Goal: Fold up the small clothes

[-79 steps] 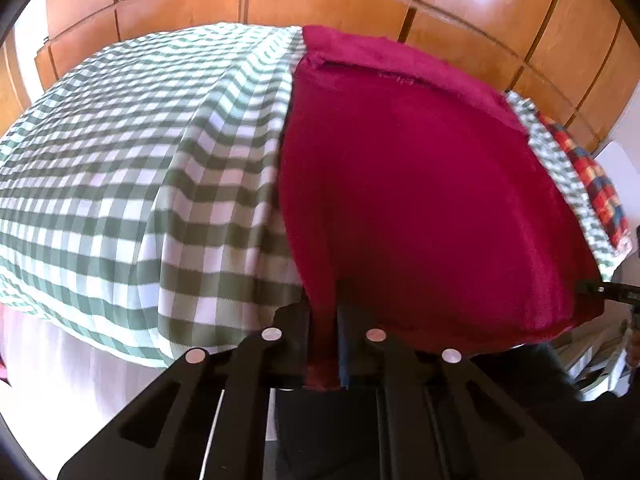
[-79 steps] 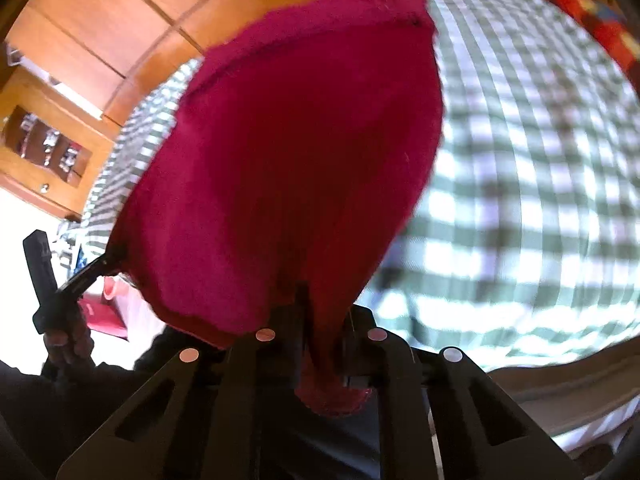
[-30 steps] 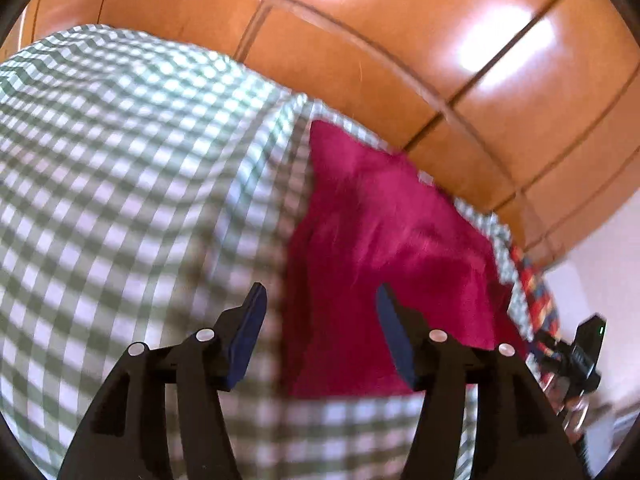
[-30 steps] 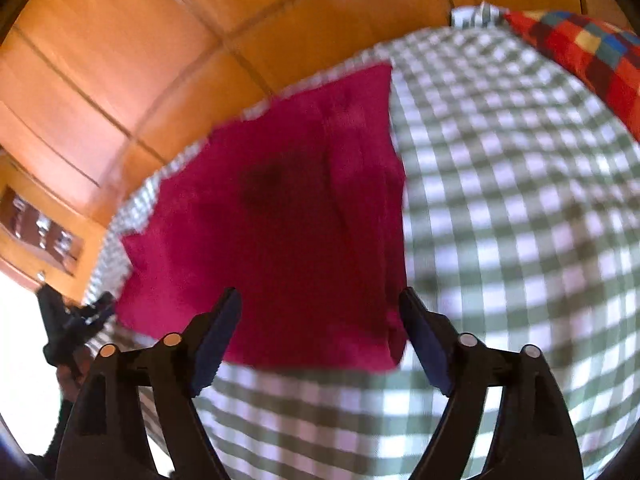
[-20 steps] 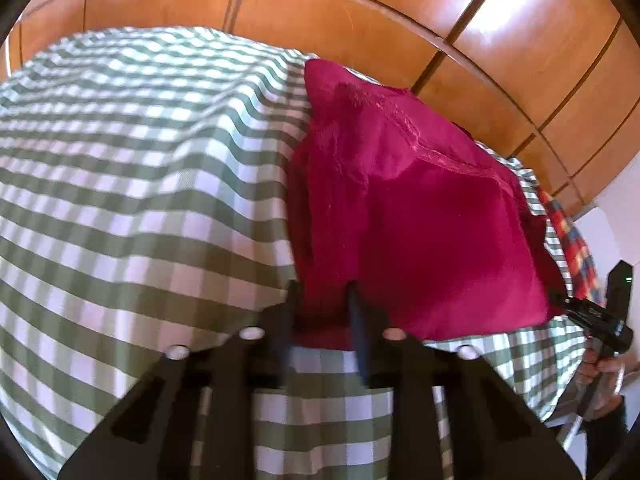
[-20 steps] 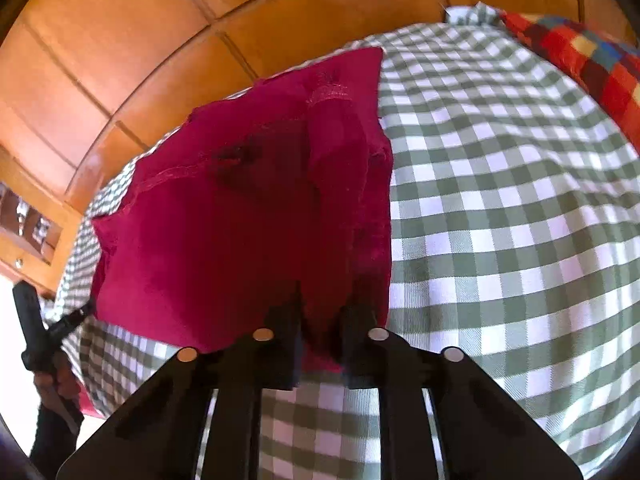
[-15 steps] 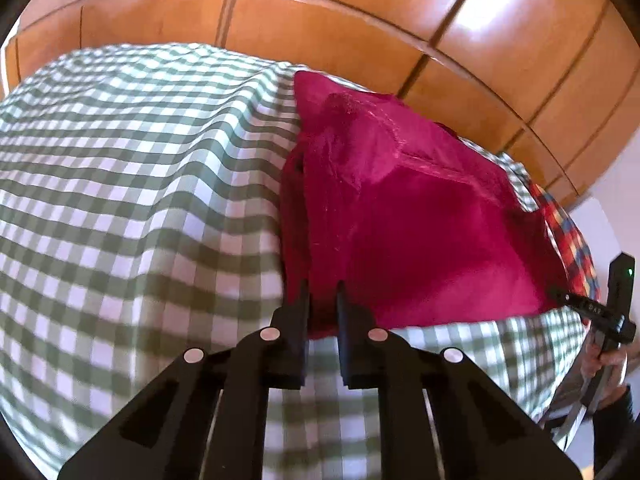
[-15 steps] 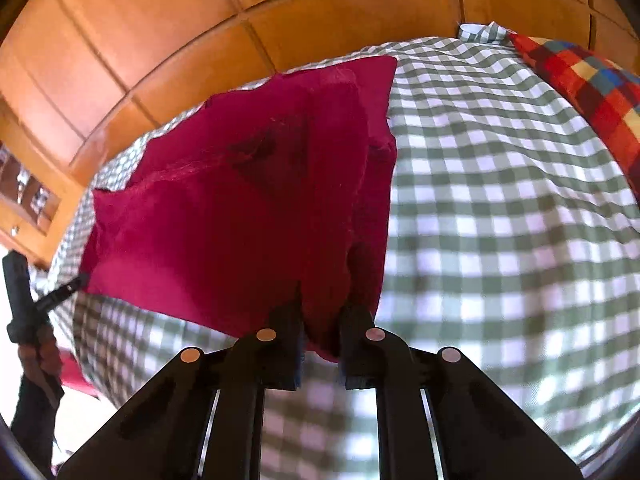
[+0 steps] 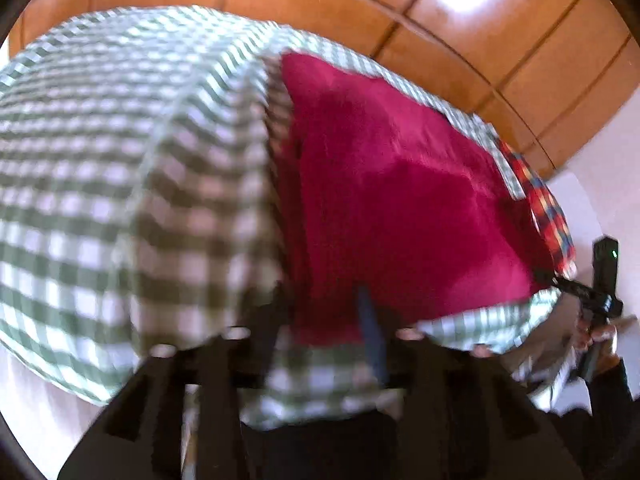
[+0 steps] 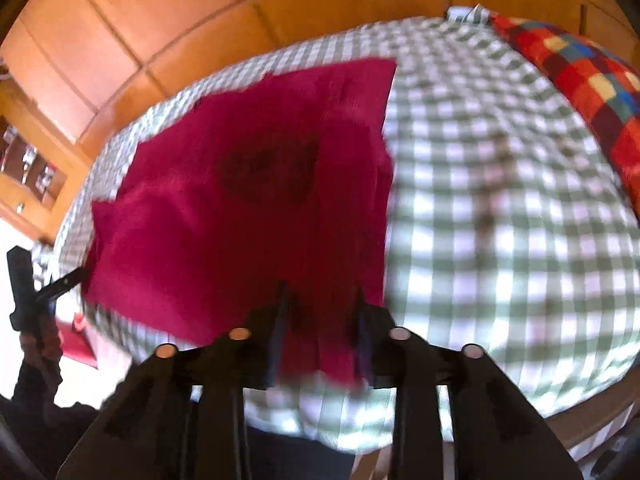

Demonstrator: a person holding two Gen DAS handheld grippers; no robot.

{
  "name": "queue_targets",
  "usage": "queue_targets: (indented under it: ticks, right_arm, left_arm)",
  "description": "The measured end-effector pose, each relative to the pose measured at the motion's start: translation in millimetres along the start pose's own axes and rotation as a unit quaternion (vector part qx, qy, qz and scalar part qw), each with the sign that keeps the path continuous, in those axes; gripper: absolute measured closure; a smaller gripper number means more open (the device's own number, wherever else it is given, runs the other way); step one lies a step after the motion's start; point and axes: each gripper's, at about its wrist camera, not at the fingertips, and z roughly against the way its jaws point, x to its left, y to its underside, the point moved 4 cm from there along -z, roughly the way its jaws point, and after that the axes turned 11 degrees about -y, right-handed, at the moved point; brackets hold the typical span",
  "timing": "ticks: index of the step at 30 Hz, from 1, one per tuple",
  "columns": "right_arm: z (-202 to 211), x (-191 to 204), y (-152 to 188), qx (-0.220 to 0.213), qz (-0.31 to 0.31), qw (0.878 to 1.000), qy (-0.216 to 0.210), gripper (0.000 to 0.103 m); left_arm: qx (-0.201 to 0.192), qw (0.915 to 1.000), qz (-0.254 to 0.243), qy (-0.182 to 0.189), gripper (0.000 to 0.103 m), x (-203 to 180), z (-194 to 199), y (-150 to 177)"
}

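Observation:
A dark red garment [image 9: 400, 200] lies flat and folded on the green-and-white checked tablecloth [image 9: 120, 160]. My left gripper [image 9: 322, 304] is at its near left corner. Its jaws are opening, and the cloth's edge lies loose between them. In the right wrist view the red garment [image 10: 240, 200] fills the left half of the cloth-covered table [image 10: 500, 200]. My right gripper [image 10: 320, 300] is at the near right corner. Those jaws are also opening, with the hem between them and not pinched. Each view shows the other gripper at the garment's far side corner.
A red, yellow and blue checked fabric [image 10: 580, 80] lies at the table's right end, also seen as checked fabric [image 9: 548, 216]. Wooden panelling [image 9: 480, 20] stands behind the table. The near table edge drops off just below both grippers.
Half a second ago both grippers were shut on the garment's near corners. Now both jaws have parted, the cloth has dropped flat, and both grippers have drawn back toward the near edge.

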Motion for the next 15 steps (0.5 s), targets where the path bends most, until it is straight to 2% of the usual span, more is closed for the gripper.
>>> queue_targets:
  ticks: [3,5,8,10,11,12,13,15]
  right_arm:
    - [-3.9,-8.8,-28.9,-0.031,-0.004,0.999,0.029,0.054]
    - [-11.6,-13.9,-42.3,-0.036,-0.007,0.999,0.040,0.054]
    - [-27.7,-19.0,-55.2,-0.028,-0.007,0.998,0.051,0.054]
    - [-35.4,-17.4,-58.6,-0.021,-0.001,0.998,0.054,0.065]
    - [-38.8,-15.2,-59.1,-0.014,0.005,0.998,0.055,0.076]
    - [-38.6,-12.9,-57.9,-0.012,0.009,0.998,0.056,0.086]
    - [-39.0,-11.3,-57.8,-0.011,0.016,0.998,0.058,0.092]
    - [-30.4,-2.9,-55.2,-0.015,0.033,0.997,0.067,0.095]
  left_arm:
    - [-0.029,0.9996,0.000,0.001,0.054,0.9,-0.4,-28.2]
    - [-0.046,0.9989,-0.008,-0.005,0.052,-2.5,-7.4,-49.2]
    - [-0.046,0.9987,-0.020,-0.001,0.048,-10.5,-22.9,-67.5]
    - [-0.038,0.9989,-0.028,0.003,0.050,-17.9,-36.5,-75.2]
    - [-0.034,0.9988,-0.034,0.006,0.057,-22.4,-41.3,-77.3]
    - [-0.028,0.9985,-0.046,0.010,0.078,-27.8,-47.2,-78.6]
    - [-0.026,0.9981,-0.056,0.009,0.085,-31.7,-48.7,-76.7]
    - [-0.040,0.9968,-0.069,0.005,0.093,-37.5,-44.5,-74.9]
